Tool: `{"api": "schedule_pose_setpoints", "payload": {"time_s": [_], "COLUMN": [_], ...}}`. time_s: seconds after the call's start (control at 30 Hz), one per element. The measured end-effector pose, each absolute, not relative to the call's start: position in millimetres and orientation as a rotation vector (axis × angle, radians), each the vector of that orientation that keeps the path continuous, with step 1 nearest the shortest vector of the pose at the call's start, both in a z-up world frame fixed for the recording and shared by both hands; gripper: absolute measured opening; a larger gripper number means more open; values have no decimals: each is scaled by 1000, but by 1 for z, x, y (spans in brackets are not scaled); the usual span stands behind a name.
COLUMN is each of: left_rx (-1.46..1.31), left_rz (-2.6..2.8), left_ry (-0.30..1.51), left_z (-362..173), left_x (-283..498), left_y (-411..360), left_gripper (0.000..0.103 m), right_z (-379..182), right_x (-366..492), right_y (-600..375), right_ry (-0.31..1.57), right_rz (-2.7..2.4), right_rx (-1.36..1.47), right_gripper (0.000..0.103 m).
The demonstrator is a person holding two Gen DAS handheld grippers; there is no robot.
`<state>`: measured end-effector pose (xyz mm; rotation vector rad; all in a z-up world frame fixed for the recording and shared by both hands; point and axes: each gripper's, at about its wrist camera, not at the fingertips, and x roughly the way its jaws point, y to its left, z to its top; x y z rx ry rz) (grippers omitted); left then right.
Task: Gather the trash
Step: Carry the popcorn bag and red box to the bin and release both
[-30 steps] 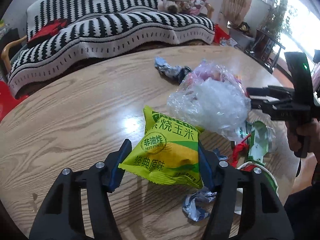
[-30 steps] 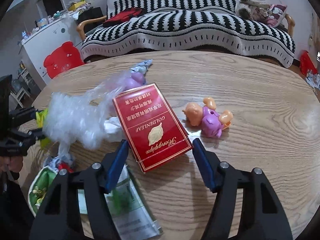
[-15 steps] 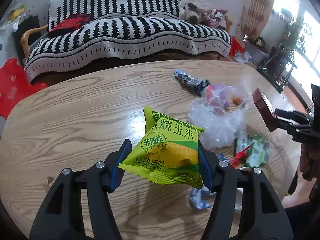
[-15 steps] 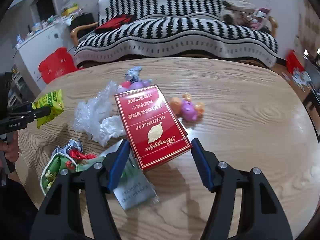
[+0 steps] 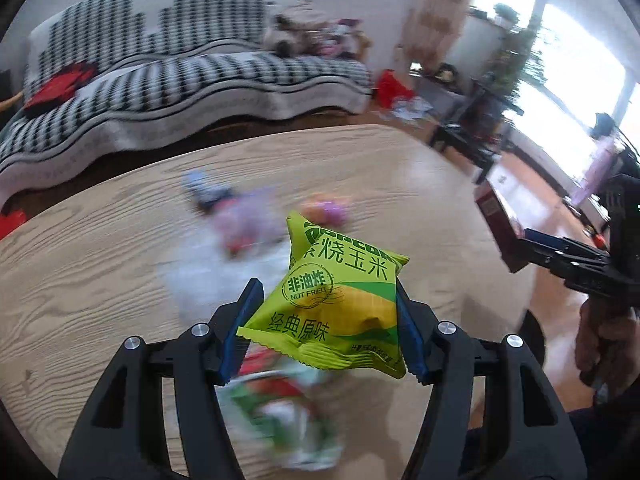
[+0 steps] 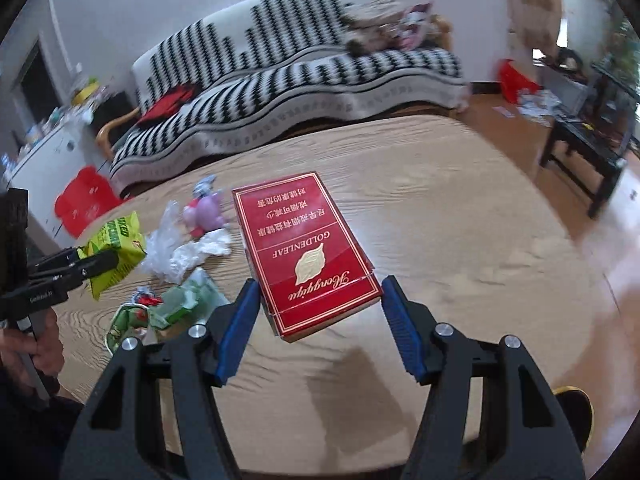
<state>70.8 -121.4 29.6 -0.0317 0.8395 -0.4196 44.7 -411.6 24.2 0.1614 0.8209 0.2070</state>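
Left gripper (image 5: 324, 320) was raised above the table, its blue-padded fingers (image 5: 244, 324) closed on the two sides of the yellow-green snack packet (image 5: 340, 304), which hung clear of the surface. Right gripper (image 6: 316, 316) was likewise lifted, fingers (image 6: 238, 320) clamped against the long edges of the red cigarette box (image 6: 304, 252), held flat and level. One bare hand (image 5: 604, 344) gripped the right tool's handle; the other hand (image 6: 32, 344) gripped the left tool's handle.
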Motion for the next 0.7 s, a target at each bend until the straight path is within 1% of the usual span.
{"api": "schedule_pose_setpoints", "payload": {"time_s": [0.2, 0.33, 0.5, 0.7], "left_rx": [35, 85, 158, 224], "left_rz": [-591, -715, -853, -1011], "left_ry": [845, 854, 895, 948], "left_z": [25, 12, -20, -60], "left_x": [57, 42, 21, -10], "left_y": [-230, -307, -402, -488], "left_gripper": [61, 61, 61, 61], "right_z": [20, 9, -18, -54], "right_x": [-10, -52, -103, -149], "right_y": [-493, -553, -629, -694], "right_ry": [807, 797, 821, 875], "right_rz": [53, -61, -241, -432], "right_rx": [280, 368, 506, 630], "right_gripper": [62, 61, 61, 61]}}
